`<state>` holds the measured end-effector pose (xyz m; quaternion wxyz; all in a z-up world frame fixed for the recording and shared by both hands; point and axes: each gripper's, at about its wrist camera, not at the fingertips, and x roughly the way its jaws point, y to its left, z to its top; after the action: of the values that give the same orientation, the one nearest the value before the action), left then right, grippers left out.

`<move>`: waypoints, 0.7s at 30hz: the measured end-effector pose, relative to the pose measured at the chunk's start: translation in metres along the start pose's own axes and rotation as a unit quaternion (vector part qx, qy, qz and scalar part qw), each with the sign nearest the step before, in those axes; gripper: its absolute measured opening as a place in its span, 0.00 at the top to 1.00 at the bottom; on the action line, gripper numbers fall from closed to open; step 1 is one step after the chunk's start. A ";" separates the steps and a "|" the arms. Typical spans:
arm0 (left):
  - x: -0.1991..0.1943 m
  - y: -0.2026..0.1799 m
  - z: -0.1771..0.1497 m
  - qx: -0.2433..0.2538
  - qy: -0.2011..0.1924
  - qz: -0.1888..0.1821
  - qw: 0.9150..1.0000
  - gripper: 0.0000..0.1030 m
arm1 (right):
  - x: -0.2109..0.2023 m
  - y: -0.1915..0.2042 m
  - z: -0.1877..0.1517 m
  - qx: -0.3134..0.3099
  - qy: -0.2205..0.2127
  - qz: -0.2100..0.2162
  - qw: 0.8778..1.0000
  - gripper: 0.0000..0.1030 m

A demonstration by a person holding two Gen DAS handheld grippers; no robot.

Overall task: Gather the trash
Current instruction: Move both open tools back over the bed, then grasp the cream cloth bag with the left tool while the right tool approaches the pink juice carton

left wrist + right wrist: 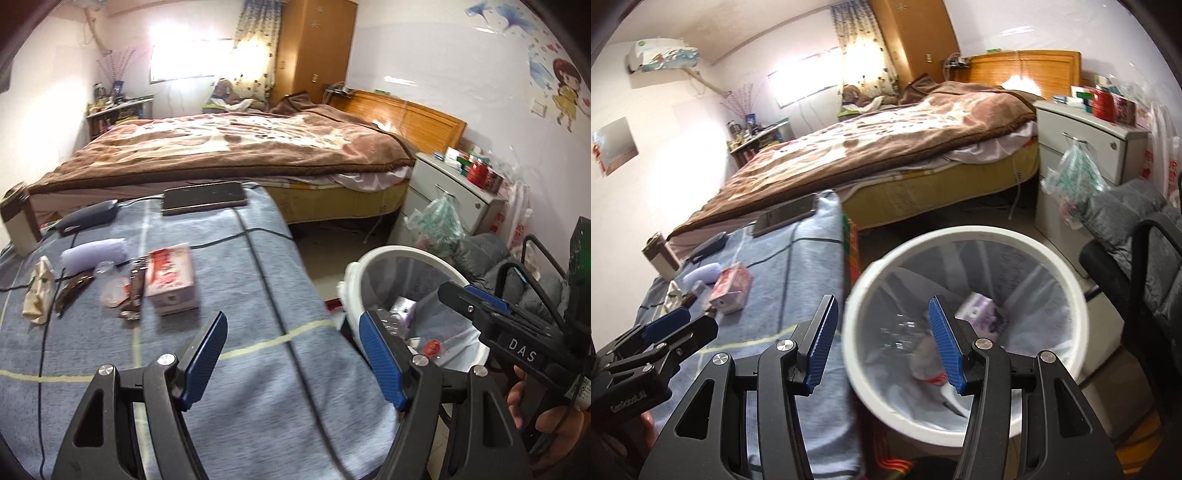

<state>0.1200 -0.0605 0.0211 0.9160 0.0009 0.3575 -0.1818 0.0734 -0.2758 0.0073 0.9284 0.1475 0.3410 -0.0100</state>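
Trash lies on the blue-grey cloth of the table (240,295): two brown wrappers (135,291), a clear plastic cup (110,284) and crumpled paper (37,291), next to a pink box (171,280). My left gripper (295,354) hangs open and empty over the table's right edge. A white bin (979,232) with a clear liner stands beside the table and holds a purple packet (982,314) and other scraps. My right gripper (882,343) is open and empty above the bin's left rim. In the left wrist view the right gripper (458,295) shows over the bin (391,254).
A phone (205,197), a dark case (88,218), a lavender roll (94,253) and a flask (18,221) are on the table, with a black cable (266,258) across it. Behind are a bed (221,147) and a nightstand (454,192). A black chair (1137,266) stands right of the bin.
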 end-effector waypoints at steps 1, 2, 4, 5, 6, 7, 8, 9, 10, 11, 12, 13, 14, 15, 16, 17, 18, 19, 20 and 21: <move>-0.003 0.006 0.000 -0.004 -0.003 0.007 1.000 0.26 | 0.001 0.003 0.000 -0.001 0.000 0.002 1.000 0.48; -0.005 0.013 -0.001 -0.007 -0.005 0.014 1.000 0.26 | 0.003 0.009 0.000 -0.005 0.001 0.008 1.000 0.48; -0.010 0.025 -0.002 -0.014 -0.009 0.025 1.000 0.26 | 0.006 0.017 -0.002 -0.012 0.004 0.014 1.000 0.48; -0.013 0.033 -0.003 -0.021 -0.011 0.030 0.999 0.26 | 0.006 0.022 -0.003 -0.015 0.004 0.016 1.000 0.48; -0.015 0.040 -0.003 -0.026 -0.013 0.035 0.999 0.26 | 0.008 0.028 -0.003 -0.020 0.005 0.020 1.000 0.48; -0.017 0.048 -0.004 -0.032 -0.015 0.042 0.999 0.26 | 0.009 0.031 -0.003 -0.023 0.006 0.022 0.999 0.48; -0.019 0.055 -0.006 -0.036 -0.016 0.047 0.998 0.26 | 0.012 0.037 -0.003 -0.028 0.009 0.026 0.999 0.48; -0.021 0.062 -0.007 -0.040 -0.016 0.055 0.998 0.26 | 0.012 0.039 -0.004 -0.031 0.010 0.028 0.999 0.48; -0.023 0.071 -0.008 -0.046 -0.017 0.065 0.997 0.26 | 0.014 0.045 -0.004 -0.035 0.010 0.034 0.999 0.48; -0.026 0.078 -0.010 -0.051 -0.017 0.072 0.996 0.26 | 0.015 0.049 -0.004 -0.039 0.011 0.036 0.999 0.48; -0.028 0.086 -0.012 -0.058 -0.017 0.078 0.995 0.26 | 0.017 0.055 -0.005 -0.044 0.013 0.040 0.998 0.48; -0.030 0.093 -0.013 -0.064 -0.018 0.087 0.994 0.26 | 0.019 0.061 -0.005 -0.049 0.014 0.042 0.998 0.48; -0.033 0.099 -0.015 -0.065 -0.021 0.096 0.993 0.26 | 0.021 0.064 -0.005 -0.054 0.016 0.044 0.997 0.48; -0.034 0.103 -0.016 -0.066 -0.022 0.104 0.992 0.26 | 0.022 0.068 -0.006 -0.058 0.018 0.046 0.997 0.48; -0.035 0.108 -0.017 -0.068 -0.022 0.109 0.992 0.26 | 0.024 0.073 -0.006 -0.063 0.020 0.048 0.997 0.48; -0.036 0.113 -0.017 -0.071 -0.022 0.108 0.991 0.26 | 0.027 0.078 -0.006 -0.068 0.023 0.053 0.996 0.48; -0.037 0.118 -0.019 -0.076 -0.021 0.107 0.991 0.26 | 0.028 0.081 -0.007 -0.070 0.024 0.054 0.996 0.48; -0.037 0.123 -0.019 -0.081 -0.021 0.110 0.990 0.26 | 0.029 0.086 -0.007 -0.073 0.025 0.057 0.995 0.48; -0.038 0.127 -0.020 -0.084 -0.021 0.113 0.990 0.26 | 0.031 0.091 -0.008 -0.077 0.026 0.060 0.995 0.48; -0.039 0.133 -0.020 -0.087 -0.021 0.116 0.989 0.26 | 0.032 0.095 -0.008 -0.081 0.027 0.062 0.994 0.48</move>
<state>0.1247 0.0790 0.0141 0.9347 -0.0417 0.3505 -0.0427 0.1043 -0.1802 0.0060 0.9264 0.0929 0.3562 0.0788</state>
